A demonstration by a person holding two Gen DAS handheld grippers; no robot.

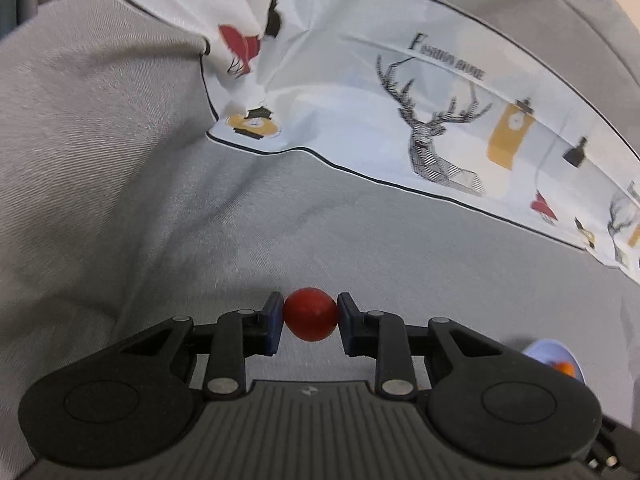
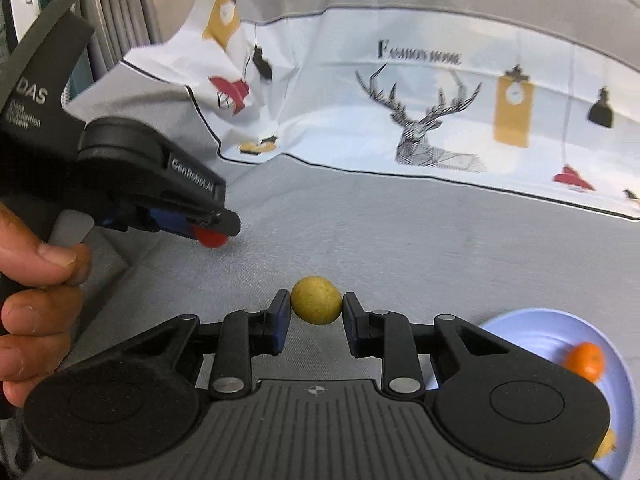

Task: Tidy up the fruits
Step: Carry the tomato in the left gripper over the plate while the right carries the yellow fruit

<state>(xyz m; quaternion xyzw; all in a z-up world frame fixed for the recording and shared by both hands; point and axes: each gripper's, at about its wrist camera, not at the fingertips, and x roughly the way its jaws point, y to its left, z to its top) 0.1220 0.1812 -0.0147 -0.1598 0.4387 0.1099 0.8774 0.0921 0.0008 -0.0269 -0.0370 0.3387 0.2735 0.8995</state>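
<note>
My left gripper (image 1: 310, 316) is shut on a small round red fruit (image 1: 310, 314), held above the grey cloth. In the right wrist view that same left gripper (image 2: 218, 230) shows at the left, a hand around its handle, with the red fruit (image 2: 210, 238) peeking out below its fingers. My right gripper (image 2: 316, 306) is shut on a small yellow-green round fruit (image 2: 316, 300), its blue pads pressing both sides. A pale blue plate (image 2: 520, 328) lies at the lower right with an orange fruit (image 2: 586, 360) and a yellow fruit (image 2: 608, 444) on it.
A white printed cloth (image 1: 360, 92) with deer, clocks and lamps lies across the grey cloth-covered surface (image 1: 120, 160) beyond both grippers. The plate's edge (image 1: 538, 350) shows at the lower right of the left wrist view. Grey curtains (image 2: 116, 12) hang at the far left.
</note>
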